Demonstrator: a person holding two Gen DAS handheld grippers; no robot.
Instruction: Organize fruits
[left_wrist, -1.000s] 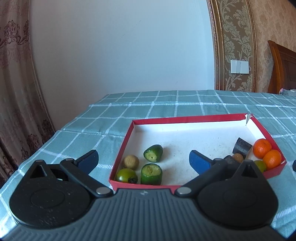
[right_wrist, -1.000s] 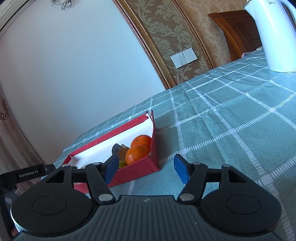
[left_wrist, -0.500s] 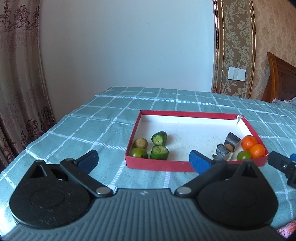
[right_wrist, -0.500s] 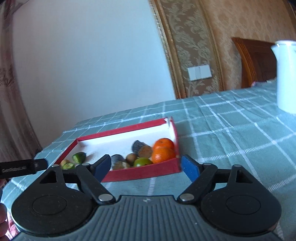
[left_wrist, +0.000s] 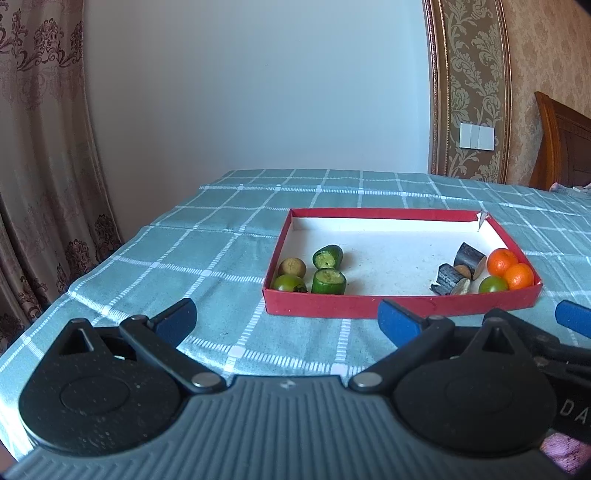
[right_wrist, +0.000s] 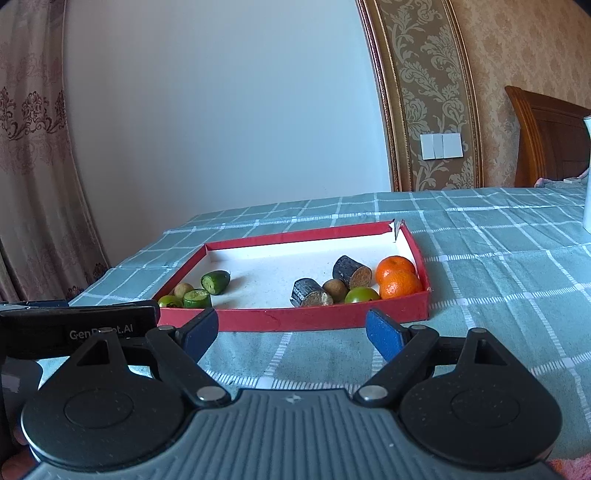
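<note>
Both blue-padded tongs, the left gripper and the right gripper, are held released and empty above the green checked tablecloth, just short of the shallow red cardboard tray in which the fruits are grouped.

Ahead of you, the shallow red cardboard tray sits on the checked-cloth worktop. In its near left corner you have two cut green cucumber pieces, one behind the other, with a small brown round fruit and a green tomato to their left. In the near right corner, two mandarins touch each other; left of them lie another green tomato and two dark cut cylinders.
</note>
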